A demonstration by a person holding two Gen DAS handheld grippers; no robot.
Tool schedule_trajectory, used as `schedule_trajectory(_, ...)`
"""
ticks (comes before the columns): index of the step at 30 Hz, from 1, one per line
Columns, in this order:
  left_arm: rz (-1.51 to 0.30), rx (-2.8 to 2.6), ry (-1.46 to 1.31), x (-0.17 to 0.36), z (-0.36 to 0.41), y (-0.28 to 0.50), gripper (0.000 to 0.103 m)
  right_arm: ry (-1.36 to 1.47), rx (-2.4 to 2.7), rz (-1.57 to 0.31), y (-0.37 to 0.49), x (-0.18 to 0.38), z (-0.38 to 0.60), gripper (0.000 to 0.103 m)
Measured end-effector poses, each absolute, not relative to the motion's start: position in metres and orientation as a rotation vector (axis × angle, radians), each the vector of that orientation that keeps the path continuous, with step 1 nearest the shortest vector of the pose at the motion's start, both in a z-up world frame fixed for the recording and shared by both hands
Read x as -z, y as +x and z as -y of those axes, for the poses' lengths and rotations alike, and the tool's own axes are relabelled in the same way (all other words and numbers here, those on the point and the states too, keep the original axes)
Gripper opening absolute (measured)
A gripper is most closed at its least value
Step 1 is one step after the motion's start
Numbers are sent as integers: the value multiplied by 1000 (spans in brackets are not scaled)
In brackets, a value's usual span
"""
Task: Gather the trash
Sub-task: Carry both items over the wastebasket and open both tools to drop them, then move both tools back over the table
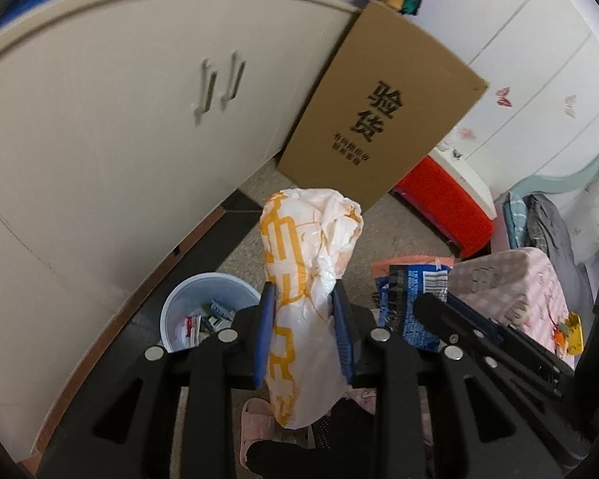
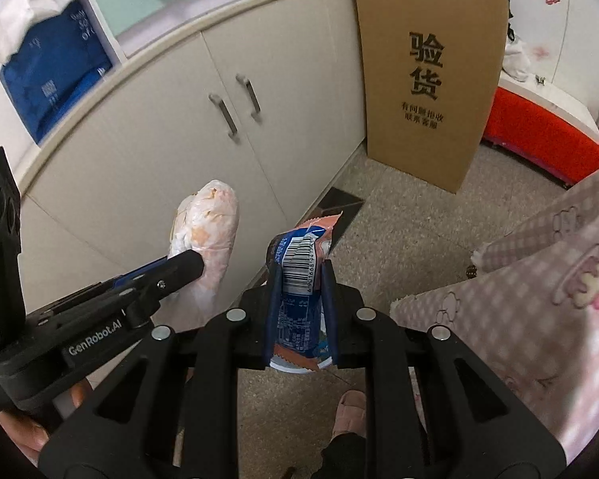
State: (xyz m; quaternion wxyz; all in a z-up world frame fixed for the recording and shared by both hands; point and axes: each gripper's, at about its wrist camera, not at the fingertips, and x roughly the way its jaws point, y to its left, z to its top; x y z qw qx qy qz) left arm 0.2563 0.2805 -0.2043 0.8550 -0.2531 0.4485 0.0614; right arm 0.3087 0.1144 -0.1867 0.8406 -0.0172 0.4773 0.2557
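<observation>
At frame centre the left gripper [image 1: 304, 293] clamps a crumpled white-and-orange bag [image 1: 311, 263] just right of the blue bin [image 1: 175, 303] at lower left, while the right gripper [image 2: 300, 275] pinches a blue snack wrapper [image 2: 299, 275] mid-frame.

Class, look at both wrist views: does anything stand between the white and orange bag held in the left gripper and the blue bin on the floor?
Nothing visible does. The white and orange bag is clamped in the left gripper; the blue bin sits open just beside it, below left, by the cabinet.
</observation>
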Motion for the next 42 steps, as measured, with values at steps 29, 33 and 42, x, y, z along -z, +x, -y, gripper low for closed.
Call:
schedule_trajectory(29,-980,-242,-564,225,-314,251,61,-35,-565,-1034,314,209,-143,20)
schedule_trajectory(33,-949,-278,-593,219,-326,243,64,-1,-586,-1024,316,208,-152,23)
schedule_trajectory(42,-913,-340,-657,211,-343,228,66,25,-598,-954,314,198,-154,60)
